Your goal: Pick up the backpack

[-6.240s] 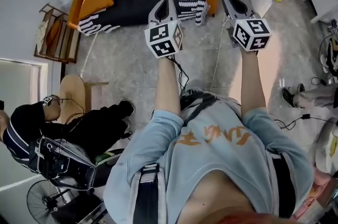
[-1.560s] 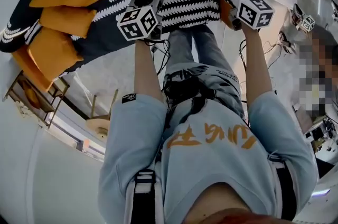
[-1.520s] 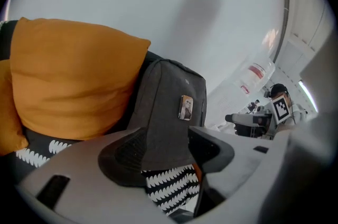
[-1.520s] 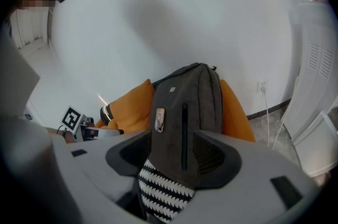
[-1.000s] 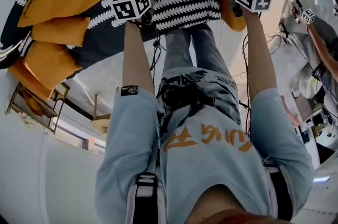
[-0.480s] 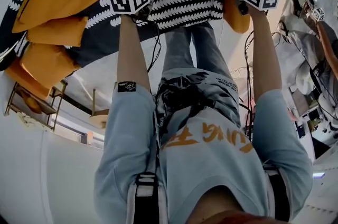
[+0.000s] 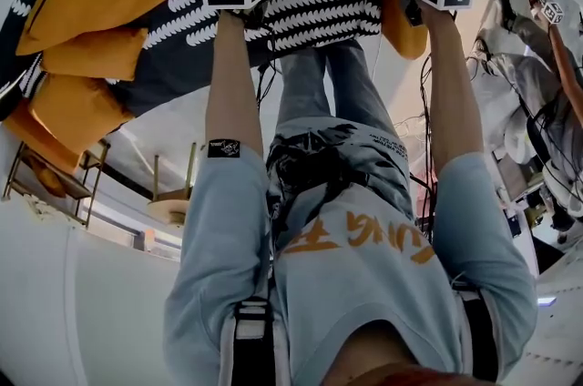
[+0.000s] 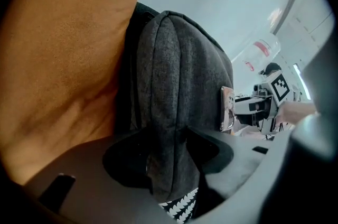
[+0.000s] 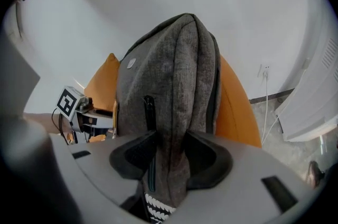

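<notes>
Left fingers: the fingers (image 8: 129,160) of the left gripper (image 8: 168,150) were closing. A vertical fold of the grey backpack (image 8: 179,80) sat pinched between the pads.
Right fingers: the fingers (image 9: 208,159) of the right gripper (image 9: 168,157) were closing too, on the bag's opposite side, just beside a dark zip (image 9: 149,111).
Backpack: it stood upright on the sofa's black-and-white patterned cover (image 7: 310,15), with an orange cushion (image 8: 63,59) right behind it. Judged not yet lifted.
Risk, slip: both holds were on loose cloth, not on a strap or handle. If the fingers stop short of a firm squeeze, the fabric could slide out under the bag's weight.
Risk, twist: if one hand rises ahead of the other, the bag would tilt and could peel free of the weaker hold.
Risk, snag: the cushion could drag along.
</notes>
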Available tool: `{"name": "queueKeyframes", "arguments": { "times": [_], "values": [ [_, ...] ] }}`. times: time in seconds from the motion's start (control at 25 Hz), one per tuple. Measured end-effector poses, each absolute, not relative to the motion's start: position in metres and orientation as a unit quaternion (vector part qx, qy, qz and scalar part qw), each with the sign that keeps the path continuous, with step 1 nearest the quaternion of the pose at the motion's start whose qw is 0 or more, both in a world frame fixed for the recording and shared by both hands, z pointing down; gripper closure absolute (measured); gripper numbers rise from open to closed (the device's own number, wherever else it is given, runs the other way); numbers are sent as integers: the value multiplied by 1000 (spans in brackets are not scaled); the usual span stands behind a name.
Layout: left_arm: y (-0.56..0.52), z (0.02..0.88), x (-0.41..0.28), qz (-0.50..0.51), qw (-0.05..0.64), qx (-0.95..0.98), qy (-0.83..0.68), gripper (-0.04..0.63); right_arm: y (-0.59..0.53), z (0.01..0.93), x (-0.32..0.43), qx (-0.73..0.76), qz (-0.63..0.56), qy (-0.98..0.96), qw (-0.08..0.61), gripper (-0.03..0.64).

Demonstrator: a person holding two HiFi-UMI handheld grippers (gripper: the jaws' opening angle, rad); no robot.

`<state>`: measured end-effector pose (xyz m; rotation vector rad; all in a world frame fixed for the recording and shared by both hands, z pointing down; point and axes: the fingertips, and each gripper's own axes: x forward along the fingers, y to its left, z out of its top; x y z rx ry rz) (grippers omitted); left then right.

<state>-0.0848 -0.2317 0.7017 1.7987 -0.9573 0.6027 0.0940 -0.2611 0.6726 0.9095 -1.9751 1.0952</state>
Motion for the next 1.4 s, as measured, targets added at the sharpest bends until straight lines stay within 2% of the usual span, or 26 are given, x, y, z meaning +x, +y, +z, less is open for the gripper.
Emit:
{"name": "queueKeyframes", "arguments": {
  "times": [0.24,0.44,0.72,1.4],
  "values": [
    [-224,693,-88,237,495,734,-400,414,-252,665,96,363,422,-755,348,479],
    [-211,675,-94,221,473,747,-412,444,-241,648,89,366,413,-762,338,488],
    [-189,637,-104,208,454,747,-440,448,-213,617,84,368,417,-773,303,486],
    [-165,447,-130,100,361,738,-561,486,-213,435,60,337,335,-863,172,508]
  ]
}}
